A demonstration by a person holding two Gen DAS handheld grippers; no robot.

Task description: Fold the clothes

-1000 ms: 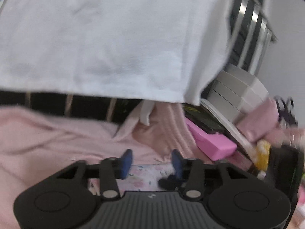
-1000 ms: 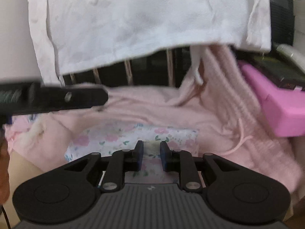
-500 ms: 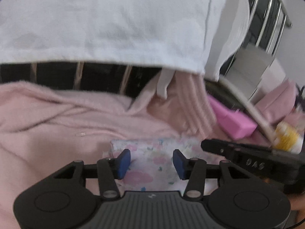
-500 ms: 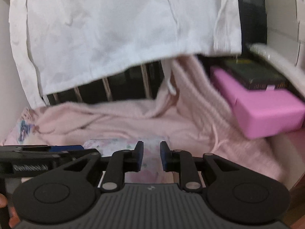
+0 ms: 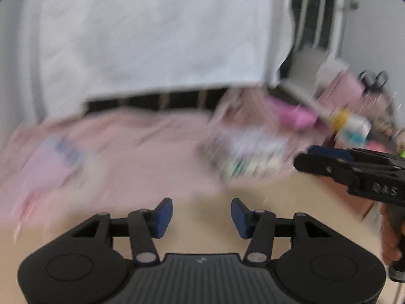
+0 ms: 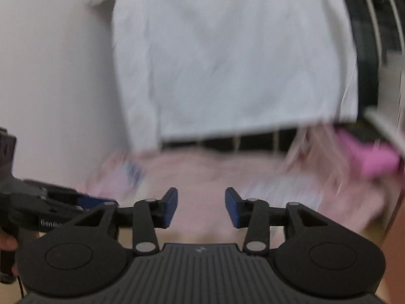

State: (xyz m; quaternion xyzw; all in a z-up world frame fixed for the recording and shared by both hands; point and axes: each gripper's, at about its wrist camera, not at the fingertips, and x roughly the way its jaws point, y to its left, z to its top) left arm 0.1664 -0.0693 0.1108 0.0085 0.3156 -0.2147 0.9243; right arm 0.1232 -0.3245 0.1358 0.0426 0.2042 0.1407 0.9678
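Above the pink clothes (image 5: 157,136), both claws (image 5: 201,217) (image 6: 201,207) opening, empty

Pale wall (image 6: 50,76) at 9 o'clock, soft even light, all motion-blurred. Dark railed frame w/ metal bars (image 5: 316,12) at 1 o'clock, more bars (image 6: 379,12) at top right. Light tan tabletop (image 5: 202,202) at 6 o'clock.

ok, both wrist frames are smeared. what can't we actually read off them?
- Floral folded piece, left wrist view: motion blur hides its edges and fold state.
- Pink garment, right wrist view: blurred; layers and outline unreadable.
- White cloth, both views: top cut off by the frame edge.
- Right gripper: jaws opening, nothing between them.
- Left gripper: jaws opening, nothing between them.
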